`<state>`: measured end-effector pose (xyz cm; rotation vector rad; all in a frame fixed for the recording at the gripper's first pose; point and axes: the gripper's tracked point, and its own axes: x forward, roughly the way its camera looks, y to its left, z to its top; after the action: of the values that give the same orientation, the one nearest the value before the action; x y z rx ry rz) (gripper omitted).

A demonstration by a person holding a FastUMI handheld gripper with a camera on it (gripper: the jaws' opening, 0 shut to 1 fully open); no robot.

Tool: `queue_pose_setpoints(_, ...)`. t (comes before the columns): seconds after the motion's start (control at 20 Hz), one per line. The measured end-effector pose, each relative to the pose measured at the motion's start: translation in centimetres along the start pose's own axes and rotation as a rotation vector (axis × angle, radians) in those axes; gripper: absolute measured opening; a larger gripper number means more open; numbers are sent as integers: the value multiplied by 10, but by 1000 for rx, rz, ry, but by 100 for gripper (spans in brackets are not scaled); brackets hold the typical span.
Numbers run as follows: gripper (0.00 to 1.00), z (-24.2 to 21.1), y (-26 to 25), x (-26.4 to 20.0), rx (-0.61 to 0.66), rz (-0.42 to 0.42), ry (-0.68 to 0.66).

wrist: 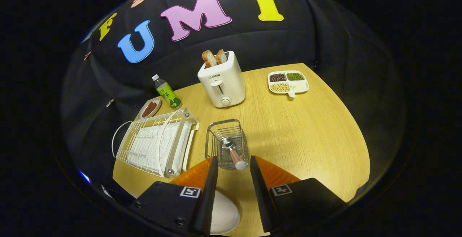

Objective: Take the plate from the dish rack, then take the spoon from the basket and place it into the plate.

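Camera seat: on the gripper (234, 162), looking forward along its parted jaws.
Facing: steeply down at the bench (306, 132), from close above.

The table (296, 128) is pale yellow wood with a fine straight grain. On it the dish rack (155, 141) is white wire over a white tray, and the basket (226, 141) is bare silvery metal mesh. The spoon (231, 150) has a shiny steel bowl and a reddish-brown handle with a pale, whitish end. The plate (223, 213) is plain white. The toaster (222, 81) is cream, holding golden-crusted bread. The bottle (166, 92) wears a green label under a white cap. A white divided dish (288, 82) carries dark brown, green and beige grains, perhaps beans. A small saucer (149, 108) holds something reddish-brown.
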<state>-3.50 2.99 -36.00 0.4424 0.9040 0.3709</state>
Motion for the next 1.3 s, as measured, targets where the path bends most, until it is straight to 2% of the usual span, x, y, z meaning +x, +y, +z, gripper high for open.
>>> queue_pose_setpoints(0.05,54,-1,1,5,5,9,11)
queue_pose_setpoints(0.15,25,-7,1,7,6,14,32)
queue_pose_setpoints(0.2,16,-3,3,7,14,18,33)
queue_pose_setpoints(0.3,13,-2,3,3,7,14,22)
queue_pose_setpoints(0.65,13,24,11,-43,-31,-12,-75)
queue_pose_setpoints(1.0,13,45,47,-108,-74,19,-147)
queue_pose_setpoints(1.15,13,25,67,-124,-103,54,-99)
queue_pose_setpoints(1.3,13,-22,86,-119,-126,95,3)
